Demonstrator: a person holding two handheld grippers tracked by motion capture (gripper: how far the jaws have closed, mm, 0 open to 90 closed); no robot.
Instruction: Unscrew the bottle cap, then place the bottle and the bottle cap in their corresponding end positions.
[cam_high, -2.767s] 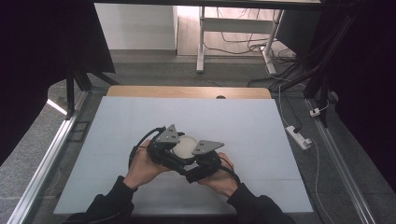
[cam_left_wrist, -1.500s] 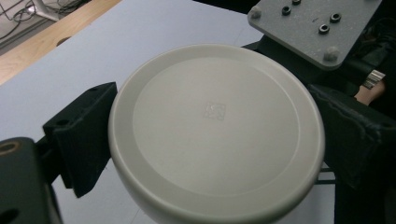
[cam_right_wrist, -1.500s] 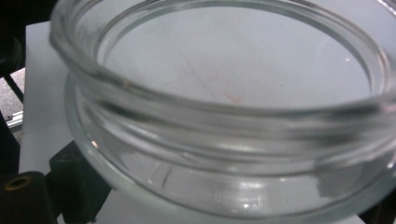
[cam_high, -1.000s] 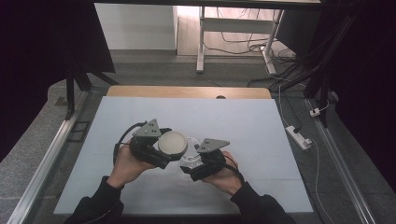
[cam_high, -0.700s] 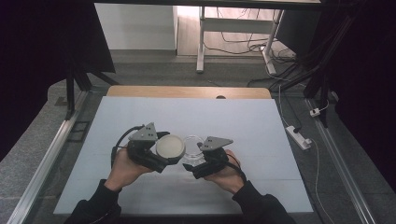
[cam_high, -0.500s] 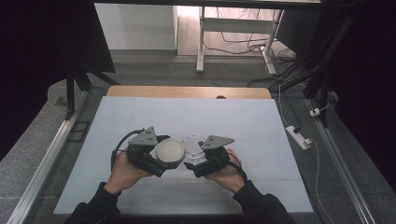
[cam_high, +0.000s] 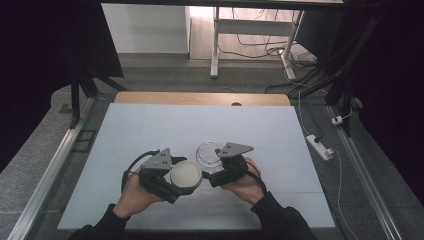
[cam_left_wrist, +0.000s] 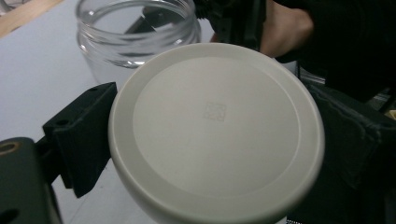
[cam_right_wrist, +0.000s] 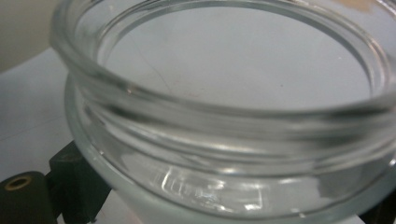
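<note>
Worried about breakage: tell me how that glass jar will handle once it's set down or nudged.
The glass jar looks rigid and probably fragile. Its smooth wall may slip in the right hand-held gripper. Squat and wide-mouthed, it likely stands steadily; tipped sideways, it would probably roll.

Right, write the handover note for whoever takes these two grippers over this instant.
Left gripper: shut on the white lid, held off the jar.
Right gripper: shut on the glass jar, which is upright, open and looks empty.
Both are over the near middle of the white table, lid just to the jar's left.
Done: lid is off.
Left: probably set the lid and jar down, or recap; I can't tell which.
</note>
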